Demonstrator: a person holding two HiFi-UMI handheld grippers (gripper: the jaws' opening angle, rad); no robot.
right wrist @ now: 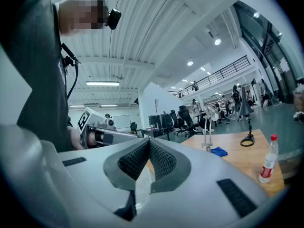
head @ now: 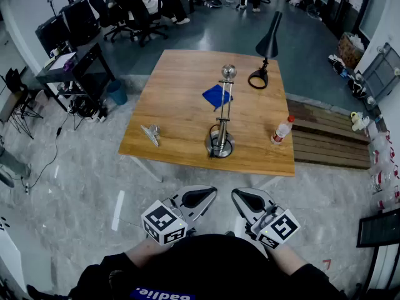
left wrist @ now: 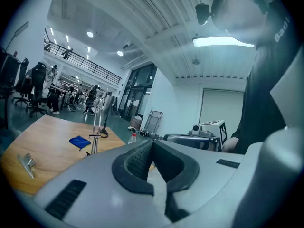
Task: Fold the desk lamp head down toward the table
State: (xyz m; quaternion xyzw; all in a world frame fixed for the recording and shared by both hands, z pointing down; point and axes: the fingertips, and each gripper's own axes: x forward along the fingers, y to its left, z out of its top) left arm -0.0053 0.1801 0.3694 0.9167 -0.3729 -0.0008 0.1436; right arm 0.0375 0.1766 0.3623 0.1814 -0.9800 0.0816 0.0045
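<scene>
A silver desk lamp (head: 220, 114) stands upright near the table's front edge, its round head (head: 229, 72) at the top of a thin arm. A black desk lamp (head: 267, 45) with a cone shade stands at the far right corner. My left gripper (head: 199, 197) and right gripper (head: 249, 200) are held close to my body, well short of the table, both shut with nothing between the pads. In the left gripper view the shut jaws (left wrist: 152, 141) point toward the silver lamp (left wrist: 95, 127). In the right gripper view the silver lamp (right wrist: 207, 127) stands beyond the shut jaws (right wrist: 149, 141).
On the wooden table (head: 181, 80) lie a blue cloth (head: 217, 95) behind the silver lamp, a small metal piece (head: 150, 133) at the front left, and a plastic bottle (head: 282, 130) at the front right. Office chairs (head: 125, 8) stand behind; wooden pallets (head: 328, 139) sit to the right.
</scene>
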